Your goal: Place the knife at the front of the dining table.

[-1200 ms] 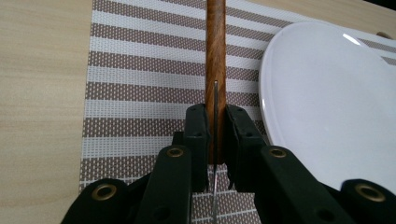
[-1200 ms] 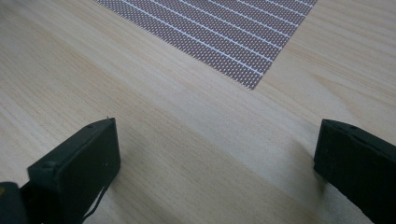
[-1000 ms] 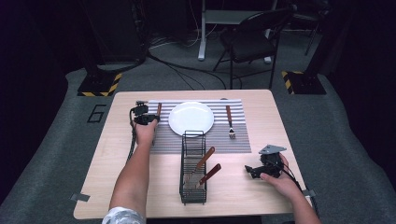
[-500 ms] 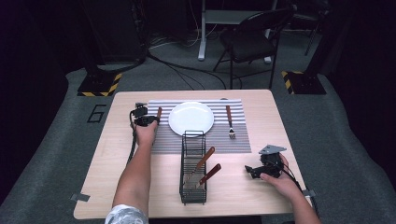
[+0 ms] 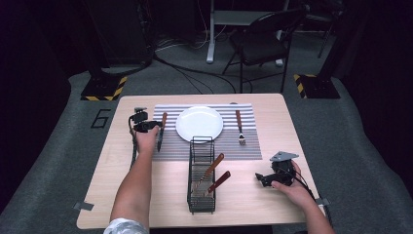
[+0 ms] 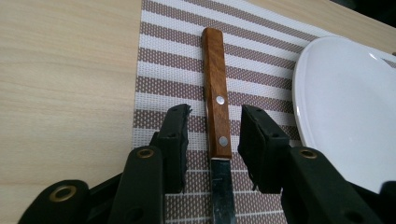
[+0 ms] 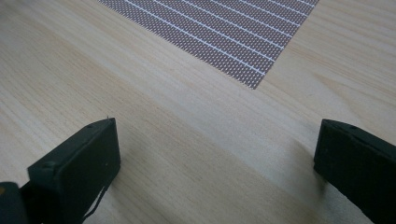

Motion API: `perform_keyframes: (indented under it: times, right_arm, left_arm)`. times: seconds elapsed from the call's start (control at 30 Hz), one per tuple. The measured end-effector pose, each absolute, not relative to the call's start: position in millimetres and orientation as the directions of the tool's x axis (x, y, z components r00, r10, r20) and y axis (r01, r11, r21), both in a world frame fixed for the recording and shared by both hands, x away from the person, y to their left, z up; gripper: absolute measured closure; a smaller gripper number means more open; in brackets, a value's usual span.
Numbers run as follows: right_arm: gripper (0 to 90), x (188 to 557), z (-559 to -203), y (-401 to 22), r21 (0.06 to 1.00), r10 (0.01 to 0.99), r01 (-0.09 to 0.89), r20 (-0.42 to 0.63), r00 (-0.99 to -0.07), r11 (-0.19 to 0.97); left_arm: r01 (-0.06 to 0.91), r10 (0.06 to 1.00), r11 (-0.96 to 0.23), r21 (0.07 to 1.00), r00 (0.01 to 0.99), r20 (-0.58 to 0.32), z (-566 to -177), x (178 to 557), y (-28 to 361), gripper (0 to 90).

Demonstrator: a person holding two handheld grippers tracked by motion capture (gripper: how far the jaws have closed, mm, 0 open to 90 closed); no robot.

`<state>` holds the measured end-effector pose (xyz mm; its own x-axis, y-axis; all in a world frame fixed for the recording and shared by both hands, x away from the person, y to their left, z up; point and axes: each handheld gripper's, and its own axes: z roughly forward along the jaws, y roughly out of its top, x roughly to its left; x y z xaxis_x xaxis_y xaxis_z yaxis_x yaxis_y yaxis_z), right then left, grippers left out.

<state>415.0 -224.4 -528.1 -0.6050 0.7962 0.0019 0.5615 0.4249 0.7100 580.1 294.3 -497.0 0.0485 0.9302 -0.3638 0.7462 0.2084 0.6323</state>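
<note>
A knife (image 6: 217,109) lies on the placemat's (image 6: 163,70) left edge beside the plate (image 6: 345,102). The left gripper (image 6: 214,135) straddles its handle, jaws apart (not touching it). Next it likely withdraws; the right gripper (image 7: 215,163) gapes wide over bare table (image 7: 140,93).

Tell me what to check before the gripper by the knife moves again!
1. Knife lies flat on the striped placemat: ok.
2. Left hand-held gripper is open, a jaw on each side of the knife handle: ok.
3. Jaws touching the handle: cannot tell; small gaps seem to show.
4. White plate sits apart from the knife: ok.
5. Right hand-held gripper is open over bare table, out of the way: ok.
6. Wire rack holds two more wooden-handled pieces: ok.
</note>
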Motion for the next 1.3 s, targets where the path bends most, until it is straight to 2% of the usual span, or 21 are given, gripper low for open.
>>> perform_keyframes:
  times: [0.13, 0.3, 0.67, 0.93, 1.1, 1.2, 1.3]
  right_arm:
    - [0.0, 415, -528, -224, 0.710, 0.796, 0.561, 0.002, -0.606, 0.426]
    - [0.0, 415, -528, -224, 0.710, 0.796, 0.561, 0.001, -0.606, 0.426]
    - [0.0, 415, -528, -224, 0.710, 0.796, 0.561, 0.002, -0.606, 0.426]
    - [0.0, 415, -528, -224, 0.710, 0.796, 0.562, 0.002, -0.605, 0.425]
    - [0.0, 415, -528, -224, 0.710, 0.796, 0.561, 0.001, -0.606, 0.426]
    - [0.0, 415, -528, -224, 0.710, 0.796, 0.562, 0.002, -0.605, 0.425]
    - [0.0, 415, -528, -224, 0.710, 0.796, 0.561, 0.001, -0.606, 0.426]
  left_arm:
    - [0.736, 0.946, 0.157, 0.658, 0.079, -0.314, -486, 575, 296, 58.7]
    - [0.711, 0.939, 0.171, 0.682, 0.092, -0.331, -475, 567, 297, 54.9]
    - [0.649, 0.944, 0.090, 0.756, 0.185, -0.272, -437, 548, 295, 51.1]
    - [0.635, 0.927, 0.089, 0.767, 0.228, -0.297, -414, 530, 297, 50.9]
    - [0.626, 0.927, 0.049, 0.778, 0.261, -0.268, -403, 520, 296, 50.8]
    - [0.616, 0.934, -0.026, 0.787, 0.297, -0.201, -392, 508, 297, 50.8]
    - [0.603, 0.933, -0.051, 0.796, 0.314, -0.177, -387, 501, 298, 50.7]
